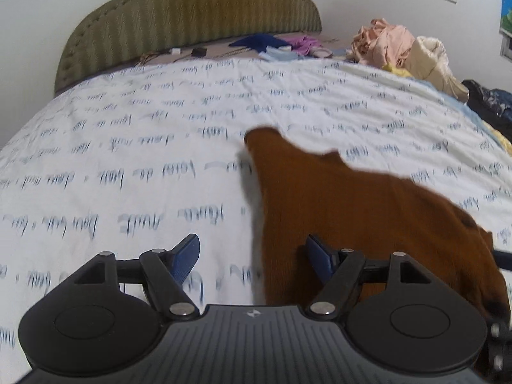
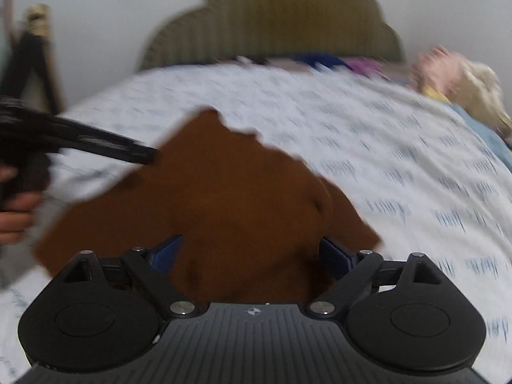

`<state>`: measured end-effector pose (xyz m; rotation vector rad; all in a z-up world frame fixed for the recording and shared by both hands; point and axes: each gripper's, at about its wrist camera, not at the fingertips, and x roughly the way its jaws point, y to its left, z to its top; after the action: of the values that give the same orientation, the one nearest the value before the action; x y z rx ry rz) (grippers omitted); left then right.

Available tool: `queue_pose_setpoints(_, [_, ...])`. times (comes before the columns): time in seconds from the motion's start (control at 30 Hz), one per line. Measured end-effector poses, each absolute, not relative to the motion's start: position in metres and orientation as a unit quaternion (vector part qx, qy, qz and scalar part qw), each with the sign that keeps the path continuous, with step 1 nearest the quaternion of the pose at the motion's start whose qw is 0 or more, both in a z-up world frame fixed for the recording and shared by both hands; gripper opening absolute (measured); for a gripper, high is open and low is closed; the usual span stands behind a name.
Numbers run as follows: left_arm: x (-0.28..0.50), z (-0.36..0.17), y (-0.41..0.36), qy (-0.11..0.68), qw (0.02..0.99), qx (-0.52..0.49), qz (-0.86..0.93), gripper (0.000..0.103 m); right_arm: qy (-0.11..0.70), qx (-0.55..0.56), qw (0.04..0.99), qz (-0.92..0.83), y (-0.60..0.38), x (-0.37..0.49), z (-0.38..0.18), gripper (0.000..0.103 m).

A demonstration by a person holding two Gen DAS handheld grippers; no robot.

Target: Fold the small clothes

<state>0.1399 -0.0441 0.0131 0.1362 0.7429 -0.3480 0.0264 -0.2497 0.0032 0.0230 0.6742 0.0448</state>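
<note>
Both grippers, left gripper (image 1: 252, 257) and right gripper (image 2: 251, 254), stand open, apparently gripping nothing; rust-brown knit garment (image 2: 224, 198) lies spread on white script-printed bedsheet (image 1: 128, 147), near edge, blurred.
</note>
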Motion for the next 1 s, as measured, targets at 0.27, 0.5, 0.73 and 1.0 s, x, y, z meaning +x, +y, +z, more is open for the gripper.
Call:
queue_pose_setpoints(0.27, [0.106,0.014,-0.030,0.360,0.919,0.049,-0.154,0.073,0.296,0.082,0.950,-0.058,-0.256,-0.005,0.002,0.101])
queue_pose_setpoints(0.5, [0.079,0.015,-0.014,0.350,0.925,0.039,-0.140,0.073,0.279,0.078,0.952,-0.096,-0.255,-0.020,-0.005,0.102])
queue_pose_setpoints(0.73, [0.043,0.017,0.001,0.325,0.937,0.040,-0.126,0.073,0.277,0.096,0.949,-0.114,-0.253,-0.029,-0.008,0.102])
queue_pose_setpoints(1.0, [0.008,0.014,0.007,0.315,0.938,0.044,-0.138,0.077,0.271,0.083,0.956,-0.072,-0.232,-0.057,0.001,0.102])
